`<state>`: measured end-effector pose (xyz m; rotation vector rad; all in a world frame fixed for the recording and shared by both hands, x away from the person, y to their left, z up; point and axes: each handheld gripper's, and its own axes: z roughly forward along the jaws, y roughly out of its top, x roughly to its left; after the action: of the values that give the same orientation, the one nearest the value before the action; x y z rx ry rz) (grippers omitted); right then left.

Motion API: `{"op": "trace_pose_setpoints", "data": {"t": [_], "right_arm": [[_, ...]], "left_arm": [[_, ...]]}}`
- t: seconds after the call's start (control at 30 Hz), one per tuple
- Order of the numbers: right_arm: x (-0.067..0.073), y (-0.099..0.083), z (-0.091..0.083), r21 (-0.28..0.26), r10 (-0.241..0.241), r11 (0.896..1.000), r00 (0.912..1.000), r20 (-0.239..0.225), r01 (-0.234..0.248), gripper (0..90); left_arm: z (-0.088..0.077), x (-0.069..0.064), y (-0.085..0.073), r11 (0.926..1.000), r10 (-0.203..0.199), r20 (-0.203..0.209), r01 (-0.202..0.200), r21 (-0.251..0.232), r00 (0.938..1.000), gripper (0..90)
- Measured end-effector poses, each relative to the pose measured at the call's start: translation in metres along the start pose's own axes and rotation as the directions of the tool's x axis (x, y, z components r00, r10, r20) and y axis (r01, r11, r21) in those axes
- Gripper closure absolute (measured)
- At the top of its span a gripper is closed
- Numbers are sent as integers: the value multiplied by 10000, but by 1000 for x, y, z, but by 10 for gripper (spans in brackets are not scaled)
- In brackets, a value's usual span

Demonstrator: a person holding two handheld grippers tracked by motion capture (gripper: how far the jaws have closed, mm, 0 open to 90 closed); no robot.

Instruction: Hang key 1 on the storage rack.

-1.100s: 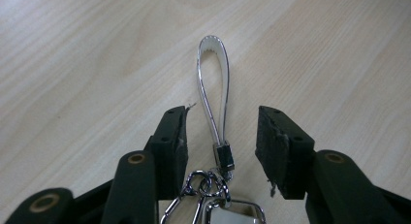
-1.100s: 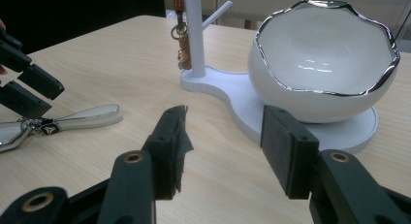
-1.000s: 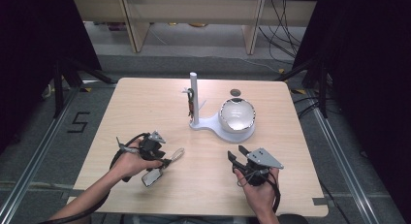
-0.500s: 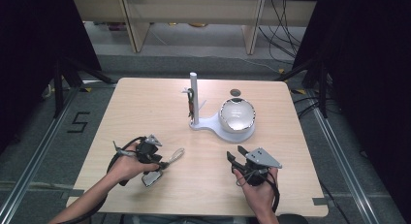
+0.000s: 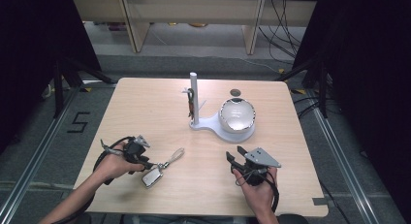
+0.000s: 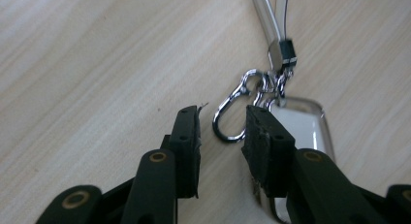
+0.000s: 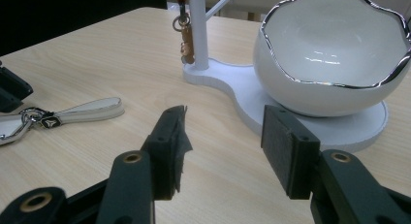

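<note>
A key set lies at the table's front left: a silver-rimmed white fob [image 5: 152,177], a silver clip [image 6: 232,112] and a pale strap loop [image 5: 176,155]. My left gripper [image 5: 149,164] is down at the set. In the left gripper view it [image 6: 223,120] stands open, with the clip's lower curve between the two jaws and the fob [image 6: 303,127] beside the right one. My right gripper [image 5: 235,154] hovers open at the front right with nothing between its jaws [image 7: 228,120]. It faces the white bowl [image 7: 334,59], with the strap [image 7: 87,110] lying off to its left.
A white stand [image 5: 208,124] in mid-table carries an upright post [image 5: 194,95] and the silver-rimmed bowl [image 5: 237,115]. A brown keychain [image 5: 192,102] hangs from a peg on the post. A dark round spot [image 5: 235,92] marks the table behind the bowl.
My left gripper has drawn back to the left and toward the near edge, its jaws now at the clip. The key set and the right gripper have hardly moved.
</note>
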<state>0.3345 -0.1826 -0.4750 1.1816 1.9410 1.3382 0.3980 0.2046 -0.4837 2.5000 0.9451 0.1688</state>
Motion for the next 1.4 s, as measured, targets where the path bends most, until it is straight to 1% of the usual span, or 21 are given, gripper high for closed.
{"op": "trace_pose_setpoints", "data": {"t": [0.03,0.1,0.17,0.2,0.23,0.3,0.43,0.47,0.5,0.57,0.6,0.73,0.77,0.9,0.97,1.13,1.17,1.23,1.33,1.37,1.4], "right_arm": [[2,0,-1,163,213,9996,9998,6,-213,518],[-1,-1,2,-69,-97,9999,9999,-102,96,518],[-1,-1,2,-93,-136,9999,9998,-137,135,518],[-1,-1,2,-91,-149,9998,9998,-142,148,518],[-1,-1,2,-90,-153,9998,9998,-139,152,518],[-1,-1,2,-93,-58,9999,9999,-127,57,516],[1,-2,2,-44,112,9999,9999,-26,-112,516],[0,-1,2,-22,-50,10000,10000,-38,50,517],[2,-1,1,100,126,9999,9999,54,-126,516],[-1,-1,2,19,-87,10000,10000,-27,87,516],[-2,-1,1,24,-133,9999,9999,18,133,516],[-2,-1,1,64,-164,9998,9999,28,164,516],[-3,-1,1,47,-163,9999,9999,3,163,516],[-3,-1,1,102,-46,9999,10000,-39,47,515],[0,-2,1,94,288,9995,9996,-24,-288,514],[-2,-2,1,41,149,9999,9999,-33,-149,513],[-2,-2,1,43,158,9999,9999,-48,-158,513],[-3,-2,1,56,4,10000,10000,-72,-4,512],[-3,-2,1,134,1,9999,10000,40,-1,512],[-2,-2,1,79,145,9999,9999,10,-145,512],[-4,-2,1,122,-76,9999,10000,-5,76,512]], "left_arm": [[2,-1,-1,9999,87,13,-87,53,10000,658],[4,0,-1,9993,343,-137,-341,147,9993,666],[6,-2,-1,9991,402,-184,-400,156,9990,671],[6,0,-1,9975,645,-190,-639,302,9977,671],[7,-2,0,9984,553,-141,-551,131,9984,670],[7,-1,1,9966,780,-250,-772,285,9966,658],[9,0,5,9961,854,-346,-845,272,9957,649],[10,0,6,9969,748,-359,-738,283,9966,648],[11,1,8,9965,814,-390,-805,247,9959,647],[13,2,12,9974,699,-490,-690,203,9963,642],[13,3,14,9966,787,-514,-774,264,9956,641],[16,5,20,9973,725,-712,-712,206,9948,639],[17,5,22,9981,601,-757,-591,149,9953,638],[20,4,28,9983,565,-826,-554,158,9950,635],[22,3,30,9989,468,-842,-460,110,9954,634],[24,1,36,9994,319,-858,-310,118,9958,626],[24,0,37,9997,229,-828,-222,101,9963,614],[19,-2,41,9996,-119,-820,99,-253,9966,596],[16,-6,45,9984,-505,-717,486,-271,9961,580],[16,-7,46,9981,-602,-770,593,-140,9952,583],[17,-8,47,9975,-704,-739,701,-70,9948,584]]}}
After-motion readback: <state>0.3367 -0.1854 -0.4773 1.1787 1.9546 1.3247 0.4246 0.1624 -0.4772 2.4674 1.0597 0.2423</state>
